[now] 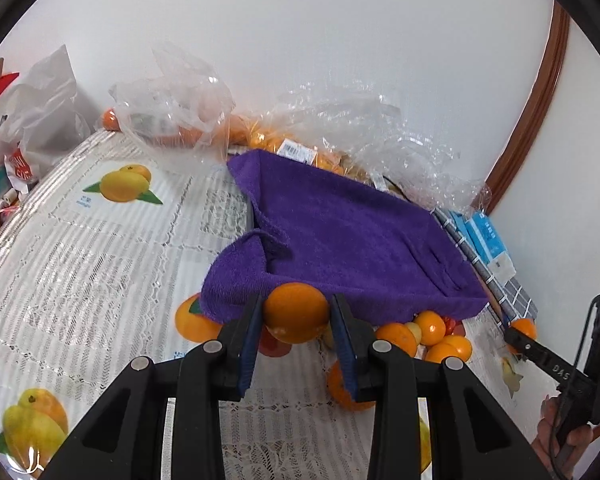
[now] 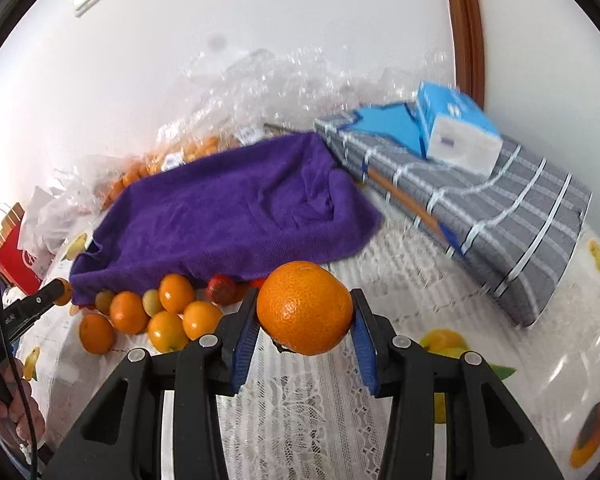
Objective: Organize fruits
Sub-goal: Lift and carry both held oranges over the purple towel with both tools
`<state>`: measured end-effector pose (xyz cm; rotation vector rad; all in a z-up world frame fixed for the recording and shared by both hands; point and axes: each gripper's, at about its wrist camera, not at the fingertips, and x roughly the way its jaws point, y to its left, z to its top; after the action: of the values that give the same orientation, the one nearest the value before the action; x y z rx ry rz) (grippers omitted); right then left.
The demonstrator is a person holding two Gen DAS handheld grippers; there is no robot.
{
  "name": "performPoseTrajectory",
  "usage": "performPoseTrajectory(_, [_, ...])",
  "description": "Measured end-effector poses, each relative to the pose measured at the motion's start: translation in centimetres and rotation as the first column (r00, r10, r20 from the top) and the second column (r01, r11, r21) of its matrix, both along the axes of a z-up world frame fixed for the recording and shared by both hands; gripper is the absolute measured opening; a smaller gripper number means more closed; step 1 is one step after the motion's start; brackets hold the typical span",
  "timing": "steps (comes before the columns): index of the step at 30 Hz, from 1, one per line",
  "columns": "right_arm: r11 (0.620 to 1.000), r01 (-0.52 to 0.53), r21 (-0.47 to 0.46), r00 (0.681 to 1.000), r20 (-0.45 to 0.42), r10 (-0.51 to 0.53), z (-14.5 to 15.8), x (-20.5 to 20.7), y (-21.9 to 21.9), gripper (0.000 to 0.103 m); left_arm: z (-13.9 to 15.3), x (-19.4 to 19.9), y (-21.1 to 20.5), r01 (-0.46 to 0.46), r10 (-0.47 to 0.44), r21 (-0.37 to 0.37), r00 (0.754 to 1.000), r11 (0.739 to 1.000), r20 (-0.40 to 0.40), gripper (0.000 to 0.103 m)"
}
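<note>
Fingers (image 1: 342,320) of left gripper (image 1: 296,322) pinch orange (image 1: 296,312) (level, above tablecloth (image 1: 100,264)).

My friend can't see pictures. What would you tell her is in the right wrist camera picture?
The right gripper, black with blue pads, holds a round orange fruit above a white lace tablecloth. Behind it lies a purple towel with a pile of small oranges at its near edge, and a grey striped cushion sits to the right.
</note>
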<state>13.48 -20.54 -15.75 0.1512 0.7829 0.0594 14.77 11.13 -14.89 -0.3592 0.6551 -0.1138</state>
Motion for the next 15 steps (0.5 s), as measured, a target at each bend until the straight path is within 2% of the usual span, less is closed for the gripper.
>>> performPoseTrajectory(2, [1.000, -0.009, -0.007, 1.000, 0.010, 0.009, 0.8, -0.2, 0.3, 0.043, 0.3, -0.2, 0.0, -0.014, 0.014, 0.019, 1.000, 1.000, 0.013, 0.033])
performPoseTrajectory(5, [0.999, -0.031, -0.020, 0.999, 0.020, 0.031, 1.9, -0.1, 1.1, 0.043, 0.9, -0.1, 0.0, -0.040, 0.041, 0.047, 0.999, 0.998, -0.021, 0.033])
performPoseTrajectory(8, [0.998, -0.052, -0.029, 0.998, 0.031, 0.053, 3.0, 0.5, 1.8, 0.043, 2.2, -0.2, 0.1, -0.035, 0.036, 0.038, 0.999, 0.999, -0.036, 0.033])
performPoseTrajectory(15, [0.997, -0.081, -0.014, 0.995, 0.053, 0.081, 4.0, 3.8, 3.3, 0.043, 6.7, 2.0, -0.6, -0.023, 0.023, 0.032, 1.000, 0.999, 0.016, 0.033])
